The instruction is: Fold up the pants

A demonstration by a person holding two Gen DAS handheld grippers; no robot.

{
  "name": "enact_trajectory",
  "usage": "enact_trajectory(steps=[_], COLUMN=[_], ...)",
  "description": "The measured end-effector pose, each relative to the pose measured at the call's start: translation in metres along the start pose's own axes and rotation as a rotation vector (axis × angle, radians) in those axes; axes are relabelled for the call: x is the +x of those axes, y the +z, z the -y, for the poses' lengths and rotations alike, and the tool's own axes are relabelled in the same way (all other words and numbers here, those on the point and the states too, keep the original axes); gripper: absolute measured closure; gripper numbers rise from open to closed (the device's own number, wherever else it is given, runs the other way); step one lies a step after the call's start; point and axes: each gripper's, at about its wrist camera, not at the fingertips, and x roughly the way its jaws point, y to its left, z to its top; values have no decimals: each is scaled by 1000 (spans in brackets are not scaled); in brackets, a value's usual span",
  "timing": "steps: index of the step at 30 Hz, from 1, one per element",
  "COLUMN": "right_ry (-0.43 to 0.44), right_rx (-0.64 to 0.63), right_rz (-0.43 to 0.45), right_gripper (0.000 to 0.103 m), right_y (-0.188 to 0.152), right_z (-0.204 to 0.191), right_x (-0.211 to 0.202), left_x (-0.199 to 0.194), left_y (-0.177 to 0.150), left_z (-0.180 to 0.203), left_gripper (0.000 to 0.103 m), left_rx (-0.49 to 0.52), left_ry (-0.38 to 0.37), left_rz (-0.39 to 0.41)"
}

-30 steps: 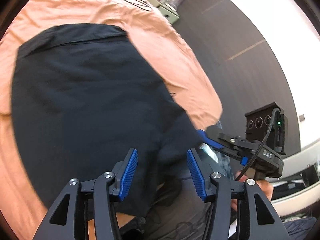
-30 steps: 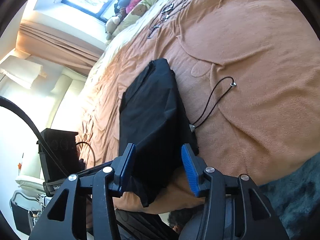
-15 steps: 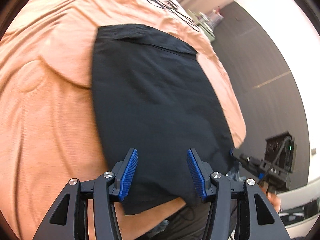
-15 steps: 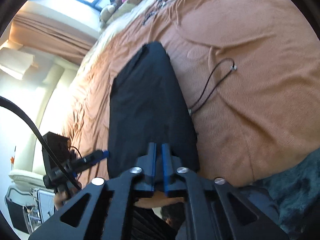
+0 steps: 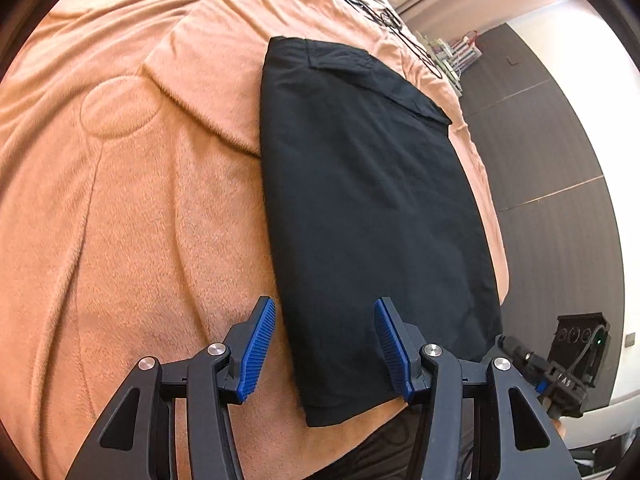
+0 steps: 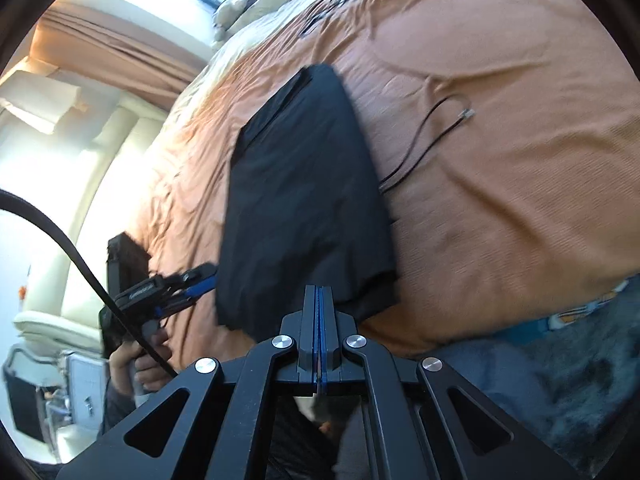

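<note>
on the bed (image 5: 120, 208), spread with an orange-brown blanket, the black pants (image 5: 360, 208) lie folded into a long narrow shape, running from the near edge of the mattress away toward the far side. the near end of the pants sits right at the bed's edge.

the left tongs (image 5: 324, 344) hang over that near end with their blue pads about half apart. in the left wrist view the left pad stands over bare blanket just beside the pants' left edge, and the right pad stands over the black cloth, so the left side of the near end lies between them. nothing is pinched; whether the pads touch the cloth cannot be told.

the right tongs (image 6: 319, 300) are fully closed, pad against pad, with their tips over the near hem of the pants (image 6: 304, 200). whether any cloth is caught between the pads cannot be told. in the right wrist view the left tongs (image 6: 200, 280) show at the pants' left side, held by a hand (image 6: 140, 364).

a thin black cord (image 6: 424, 140) lies on the blanket just right of the pants.
</note>
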Motion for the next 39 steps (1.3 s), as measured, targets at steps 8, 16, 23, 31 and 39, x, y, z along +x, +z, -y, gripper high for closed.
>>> enact_trajectory(steps=[8, 16, 23, 31, 39], right_ry=[-26, 5, 78, 84, -9], right_rx=[-2, 56, 81, 56, 56], right_rz=[41, -44, -54, -71, -63], right_gripper=[41, 99, 100, 100, 91], right_y=[16, 9, 4, 3, 13], right_z=[3, 15, 18, 17, 22], right_x=[4, 26, 32, 39, 35], left_x=[5, 7, 15, 1, 9], left_y=[0, -9, -21, -21, -15], left_z=[2, -7, -8, -16, -7], left_gripper=[47, 41, 44, 92, 77], left_rx=[-18, -68, -92, -103, -84], left_ry=[-9, -44, -109, -105, -59], left_rz=[-1, -10, -22, -8, -45])
